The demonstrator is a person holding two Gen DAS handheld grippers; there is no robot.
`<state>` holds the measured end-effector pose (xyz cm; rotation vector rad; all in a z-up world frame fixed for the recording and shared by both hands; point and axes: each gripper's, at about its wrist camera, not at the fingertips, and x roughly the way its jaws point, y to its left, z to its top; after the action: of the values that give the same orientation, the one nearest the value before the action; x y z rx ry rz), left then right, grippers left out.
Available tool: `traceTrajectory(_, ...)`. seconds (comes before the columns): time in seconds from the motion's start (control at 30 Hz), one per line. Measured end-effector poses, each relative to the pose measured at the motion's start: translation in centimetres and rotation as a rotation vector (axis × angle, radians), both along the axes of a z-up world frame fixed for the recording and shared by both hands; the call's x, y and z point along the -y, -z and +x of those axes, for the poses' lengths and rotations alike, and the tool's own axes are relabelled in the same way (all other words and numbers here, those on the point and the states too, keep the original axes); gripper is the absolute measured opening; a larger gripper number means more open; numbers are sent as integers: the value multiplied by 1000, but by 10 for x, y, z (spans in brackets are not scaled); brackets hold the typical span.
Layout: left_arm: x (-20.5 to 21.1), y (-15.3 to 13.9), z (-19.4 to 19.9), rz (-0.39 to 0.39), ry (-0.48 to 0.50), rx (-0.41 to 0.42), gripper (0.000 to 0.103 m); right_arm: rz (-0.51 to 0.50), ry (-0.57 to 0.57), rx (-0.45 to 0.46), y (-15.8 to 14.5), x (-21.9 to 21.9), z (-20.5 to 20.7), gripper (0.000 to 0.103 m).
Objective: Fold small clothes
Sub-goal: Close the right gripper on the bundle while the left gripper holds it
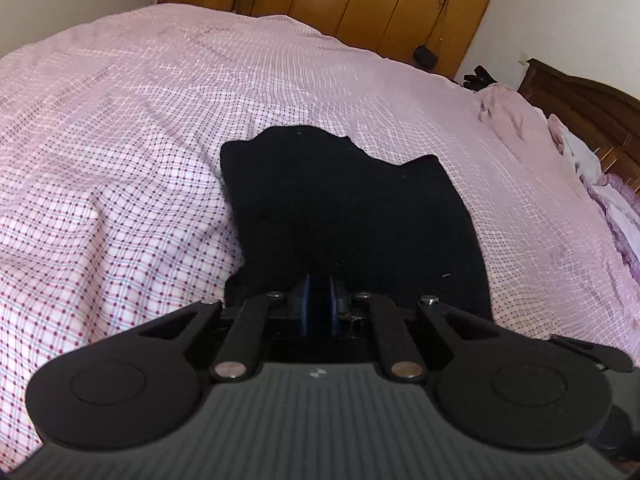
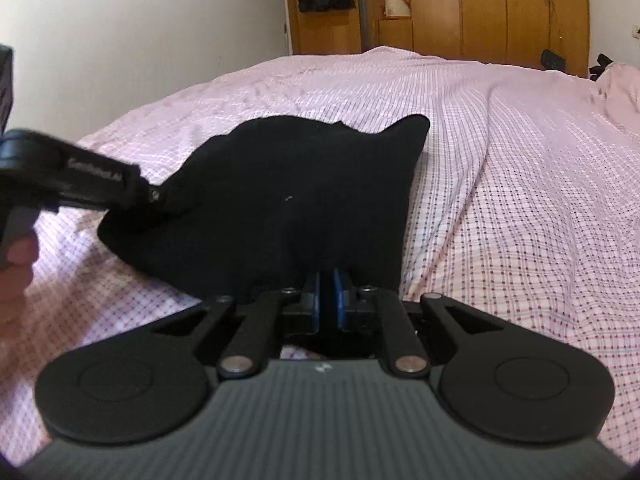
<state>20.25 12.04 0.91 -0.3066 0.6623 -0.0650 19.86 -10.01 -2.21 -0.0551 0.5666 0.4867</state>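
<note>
A small black garment [image 1: 344, 208] lies on the pink checked bedspread [image 1: 120, 184]. My left gripper [image 1: 319, 284] is shut on its near edge; the blue pads pinch the black cloth. In the right wrist view the same black garment [image 2: 288, 200] spreads ahead, and my right gripper [image 2: 328, 280] is shut on its near edge. The left gripper's body [image 2: 80, 180] shows at the left of that view, reaching onto the garment's left near corner, with the person's hand behind it.
The pink bedspread [image 2: 520, 200] is wrinkled, with a fold at the right. Bunched pink and purple bedding [image 1: 592, 160] lies by the dark wooden headboard [image 1: 580, 96]. Wooden wardrobes [image 1: 400, 0] stand beyond the bed.
</note>
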Motion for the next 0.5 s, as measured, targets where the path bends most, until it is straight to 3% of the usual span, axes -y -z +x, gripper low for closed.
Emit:
traceTrajectory(0.13, 11, -8, -6, 40, 26, 36, 12, 121, -29, 27, -23, 14, -9, 10)
traceTrajectory(0.27, 22, -6, -7, 89, 40, 23, 12, 117, -90, 58, -30, 1, -10, 10)
traceTrajectory(0.37, 21, -1, -6, 114, 29, 5, 12, 98, -100, 49, -23, -14, 0, 10)
traceTrajectory(0.47, 16, 7, -4, 184, -32, -16, 6, 62, -47, -70, 4, -23, 20, 0)
traceTrajectory(0.5, 13, 13, -2, 171, -29, -35, 6, 69, -45, -71, 10, -23, 21, 0)
